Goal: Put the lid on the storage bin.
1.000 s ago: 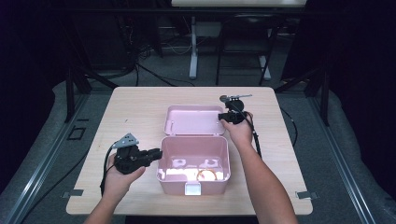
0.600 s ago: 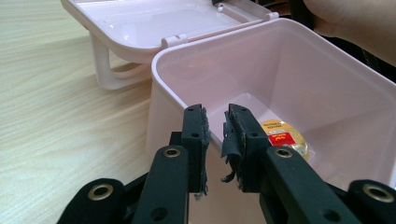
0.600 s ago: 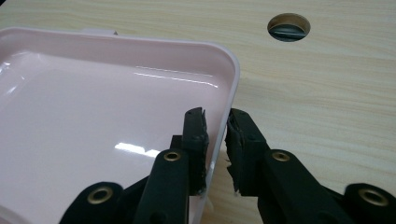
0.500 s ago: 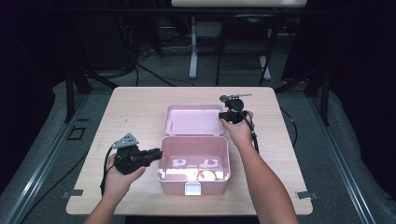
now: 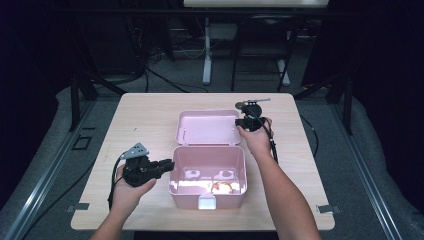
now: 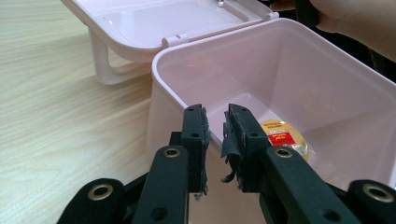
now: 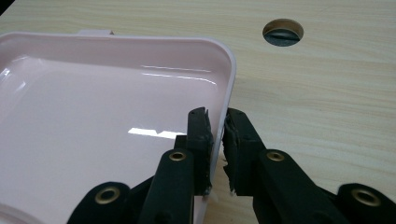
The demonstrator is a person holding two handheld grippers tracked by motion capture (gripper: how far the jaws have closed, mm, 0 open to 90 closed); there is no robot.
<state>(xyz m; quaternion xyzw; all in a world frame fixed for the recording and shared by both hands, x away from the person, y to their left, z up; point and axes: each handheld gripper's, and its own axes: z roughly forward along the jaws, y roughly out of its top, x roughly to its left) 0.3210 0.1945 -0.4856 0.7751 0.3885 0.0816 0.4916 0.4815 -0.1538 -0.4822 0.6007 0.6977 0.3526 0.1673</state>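
- No text can be read anywhere
- Inside the pink box [image 6: 299,70], on its floor, a round yellow item [image 6: 283,138] has a red label with print too small to read

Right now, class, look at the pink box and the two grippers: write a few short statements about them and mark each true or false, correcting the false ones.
1. The pink box has its lid folded open. True.
2. The right gripper straddles the lid's rim. True.
3. The left gripper sits at the lid. False: it straddles the box's wall.
4. The box is empty. False: a round yellow item lies on its floor.
5. The table is wooden-looking. True.
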